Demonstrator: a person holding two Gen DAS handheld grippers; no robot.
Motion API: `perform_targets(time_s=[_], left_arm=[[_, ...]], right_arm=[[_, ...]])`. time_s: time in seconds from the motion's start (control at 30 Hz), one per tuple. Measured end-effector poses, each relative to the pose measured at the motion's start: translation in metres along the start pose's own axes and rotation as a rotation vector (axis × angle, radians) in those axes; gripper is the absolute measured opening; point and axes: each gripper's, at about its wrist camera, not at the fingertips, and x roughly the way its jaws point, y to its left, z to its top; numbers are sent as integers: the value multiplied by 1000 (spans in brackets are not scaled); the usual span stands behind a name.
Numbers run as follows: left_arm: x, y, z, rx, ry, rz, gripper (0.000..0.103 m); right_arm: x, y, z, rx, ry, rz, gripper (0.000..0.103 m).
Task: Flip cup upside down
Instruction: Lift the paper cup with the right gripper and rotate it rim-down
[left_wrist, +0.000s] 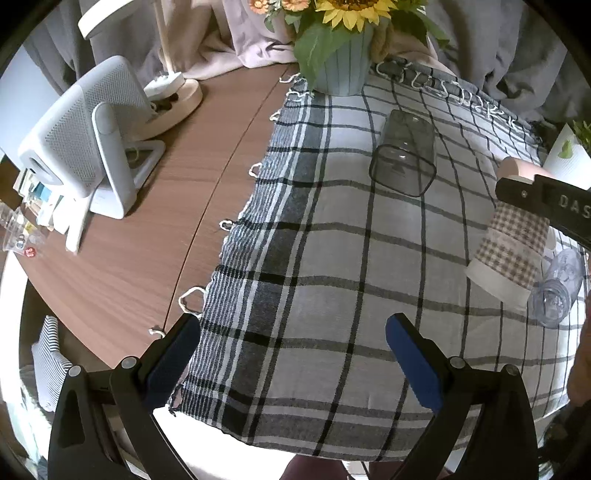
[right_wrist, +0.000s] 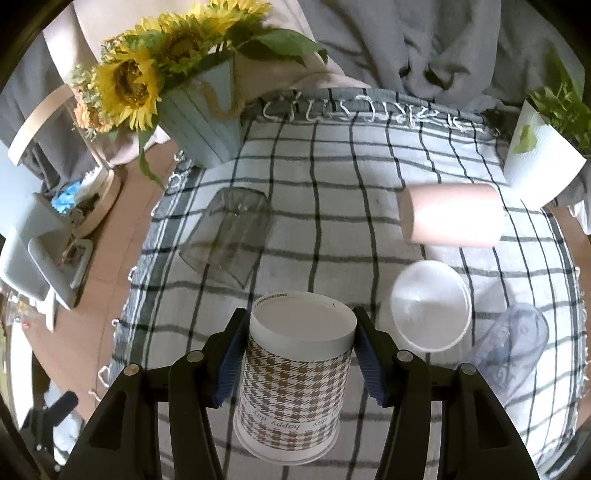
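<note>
1. The right claw (right_wrist: 299, 360) pinches the houndstooth paper cup (right_wrist: 295, 384) between its blue pads, base facing away, rim toward the checked cloth (right_wrist: 332, 236).
2. Ahead-left of it lies a smoky glass tumbler (right_wrist: 229, 236); ahead-right, a pink cup (right_wrist: 452, 214).
3. The left claw (left_wrist: 291, 362) is spread wide over the cloth.

The left claw (left_wrist: 291, 354) has two black plastic fingers, each with a dark blue pad on the inner face and round silver screw heads at the joints. The right claw (right_wrist: 299, 354) looks the same: black angular arms, blue ribbed pads, silver screws. From the left wrist camera, the right claw's black body carries white raised letters "DAS". Some skin shows at that picture's right edge.
</note>
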Motion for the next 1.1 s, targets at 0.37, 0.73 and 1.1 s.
perform_targets(time_s=[0.37,0.73,1.1], left_arm=[[4,-3,-5,16,7,31,102],[1,6,-5,-13,10,31,102],[0,5,-9,0,9,28,102]], right_arm=[[12,2,-20,-6,-39,-15,56],[-12,0,-48,-8,-31,-12,56],[-19,5,-70,-35,19,-13,55]])
